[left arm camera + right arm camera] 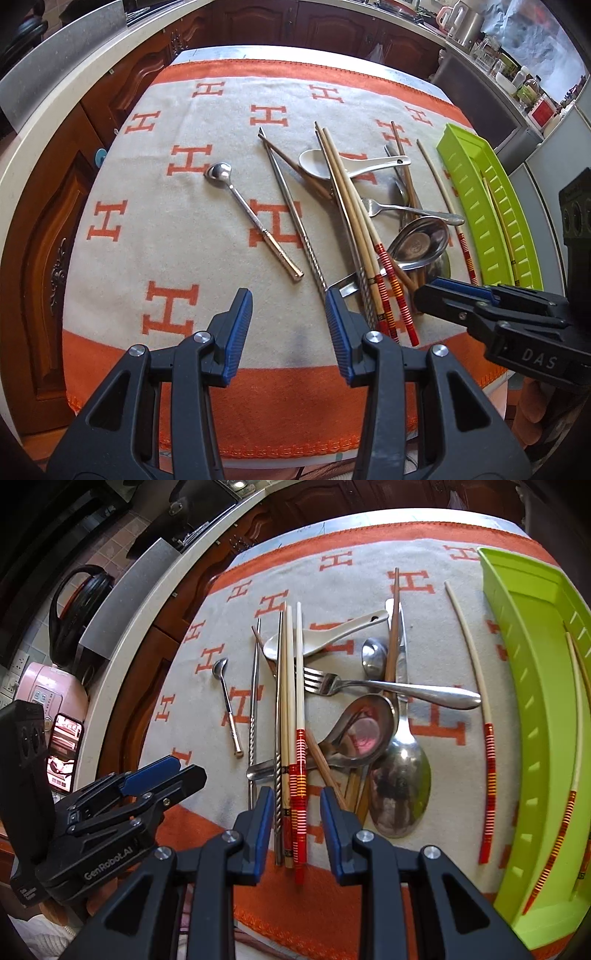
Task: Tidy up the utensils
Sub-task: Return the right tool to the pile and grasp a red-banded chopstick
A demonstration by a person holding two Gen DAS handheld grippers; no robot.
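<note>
Two tools point(289, 325) point(291, 821) both wide apart, holding nothing, striped bamboo chopsticks point(299, 775), steel spoons point(400, 775), slotted green plastic tray point(539, 701).

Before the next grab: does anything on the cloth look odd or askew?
Nothing damaged. The steel fork lies crosswise over a brown wooden chopstick, and one red-banded bamboo chopstick lies apart beside the green plastic tray.

We're in a home kitchen here: carved dark-wood cabinet doors point(122, 92) run under a pale countertop point(48, 122), with a kettle point(456, 18) and bottles and jars point(524, 88) crowding the far end. Nearer in, a pink appliance point(48, 694) sits by a tiled wall, and cutlery and chopsticks point(291, 701) lie on the cloth-covered surface point(147, 240).
</note>
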